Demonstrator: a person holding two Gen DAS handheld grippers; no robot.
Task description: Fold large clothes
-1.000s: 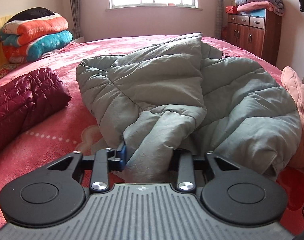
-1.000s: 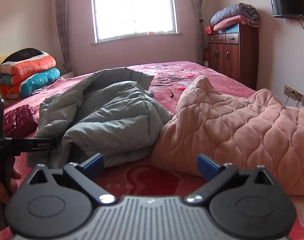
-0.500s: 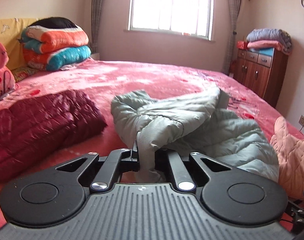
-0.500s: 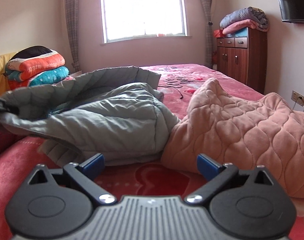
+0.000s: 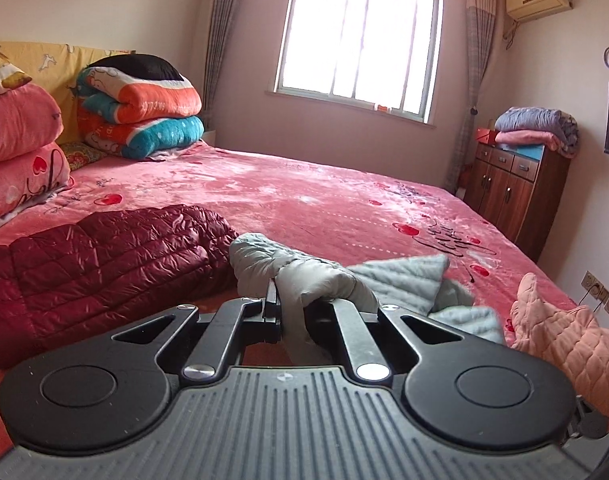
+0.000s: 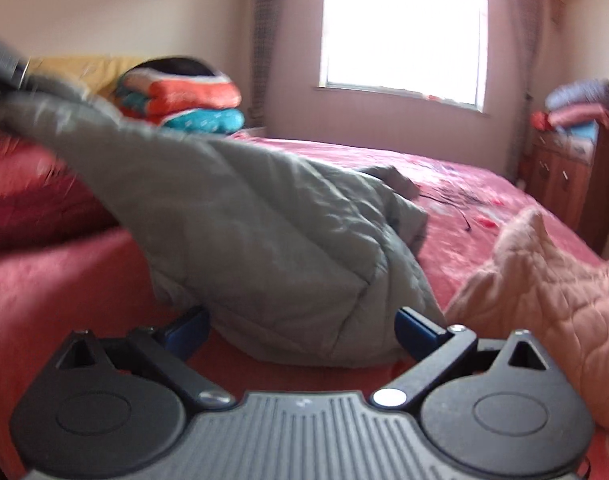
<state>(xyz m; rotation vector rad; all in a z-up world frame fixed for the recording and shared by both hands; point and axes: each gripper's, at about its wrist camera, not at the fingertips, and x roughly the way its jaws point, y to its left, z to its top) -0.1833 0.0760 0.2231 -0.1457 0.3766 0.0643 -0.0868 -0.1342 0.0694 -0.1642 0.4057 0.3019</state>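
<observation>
A grey-green quilted jacket point(image 6: 272, 240) lies on the red bed point(image 5: 324, 200). One end of it point(image 5: 320, 280) is lifted off the bed, pinched in my left gripper point(image 5: 292, 304), which is shut on the fabric. In the right wrist view that raised part stretches up to the far left, where the left gripper point(image 6: 4, 64) shows as a dark blur. My right gripper point(image 6: 300, 320) stands open low over the bed, its blue pads point(image 6: 416, 326) on either side of the jacket's near bulge, not pressing it.
A dark red puffer jacket point(image 5: 96, 264) lies at the left, a pink quilted garment point(image 6: 544, 280) at the right. Folded blankets point(image 5: 140, 108) and pillows stack at the headboard. A wooden cabinet point(image 5: 516, 196) with bedding stands by the right wall.
My left gripper closed on the grey-green jacket and lifted it up and to the left. The right gripper moved in toward the jacket's near edge, staying open.
</observation>
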